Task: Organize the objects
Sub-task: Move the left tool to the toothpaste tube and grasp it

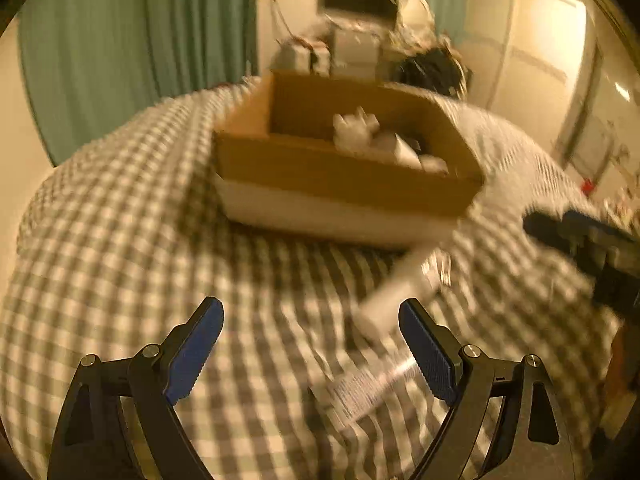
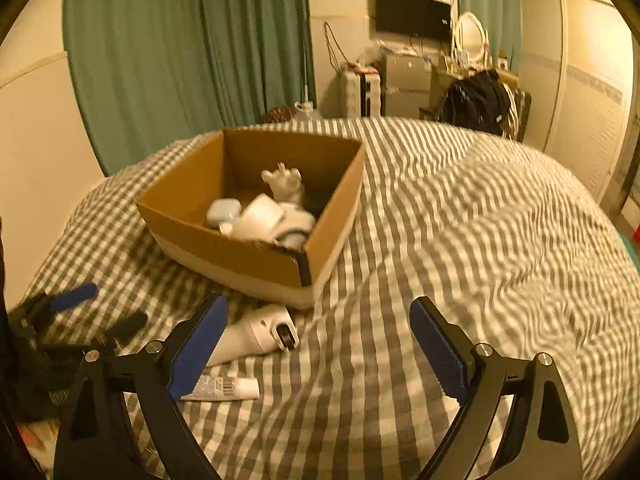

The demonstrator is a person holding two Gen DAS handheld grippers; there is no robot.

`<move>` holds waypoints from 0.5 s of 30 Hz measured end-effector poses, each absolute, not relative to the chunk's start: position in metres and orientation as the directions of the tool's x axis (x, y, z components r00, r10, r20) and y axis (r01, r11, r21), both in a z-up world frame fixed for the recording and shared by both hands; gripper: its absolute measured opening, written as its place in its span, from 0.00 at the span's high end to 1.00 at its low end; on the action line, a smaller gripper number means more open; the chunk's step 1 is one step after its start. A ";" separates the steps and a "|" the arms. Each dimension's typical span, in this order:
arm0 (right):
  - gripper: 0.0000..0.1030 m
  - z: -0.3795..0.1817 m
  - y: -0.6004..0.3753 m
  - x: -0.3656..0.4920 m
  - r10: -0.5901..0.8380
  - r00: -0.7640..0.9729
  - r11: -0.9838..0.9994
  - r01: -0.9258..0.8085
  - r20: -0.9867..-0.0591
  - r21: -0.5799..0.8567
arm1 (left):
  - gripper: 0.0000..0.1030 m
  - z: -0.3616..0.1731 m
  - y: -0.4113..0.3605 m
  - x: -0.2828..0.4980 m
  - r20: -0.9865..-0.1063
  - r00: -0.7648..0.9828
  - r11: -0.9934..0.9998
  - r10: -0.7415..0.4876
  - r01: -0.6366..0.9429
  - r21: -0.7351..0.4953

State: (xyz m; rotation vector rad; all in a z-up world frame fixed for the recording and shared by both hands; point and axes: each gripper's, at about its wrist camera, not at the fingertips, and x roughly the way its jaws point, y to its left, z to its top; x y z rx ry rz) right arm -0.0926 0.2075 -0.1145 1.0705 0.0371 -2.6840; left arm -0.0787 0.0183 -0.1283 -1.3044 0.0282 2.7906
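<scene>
Awaiting boxing: white device (image 2: 256,334) and tube (image 2: 224,390) on bed (image 2: 460,240) beside cardboard box (image 2: 240,256); both hand-held grippers (image 1: 310,344) (image 2: 318,344) spread, empty.

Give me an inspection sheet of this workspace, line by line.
Surface: checked bedcover, wrinkled.
Job's things: open cardboard box holding several white items; white handheld device and small tube lie on the cover in front of the box.
Clutter: nothing seen on the bed beyond these.
Grippers: left gripper open, empty; right gripper open, empty, over the cover.
Cables: loose wires by the far wall.
Surroundings: green curtains, wall screen, crowded dresser, wardrobe.
</scene>
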 end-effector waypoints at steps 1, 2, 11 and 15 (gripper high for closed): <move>0.10 -0.116 0.208 -0.093 -0.225 -0.695 -0.968 0.240 -0.683 0.074 | 0.11 -0.134 0.023 -0.078 -0.774 -0.631 -0.997 0.049 -0.078 0.000; 0.10 -0.119 0.209 -0.095 -0.229 -0.691 -0.968 0.239 -0.686 0.082 | 0.11 -0.140 0.029 -0.077 -0.784 -0.617 -0.995 0.062 -0.105 0.004; 0.10 -0.131 0.216 -0.103 -0.239 -0.657 -0.970 0.203 -0.715 0.137 | 0.11 -0.175 0.066 -0.082 -0.843 -0.522 -0.961 0.131 -0.276 0.021; 0.10 -0.134 0.215 -0.103 -0.231 -0.652 -0.972 0.191 -0.723 0.138 | 0.45 -0.187 0.077 -0.087 -0.861 -0.479 -0.943 0.174 -0.333 -0.005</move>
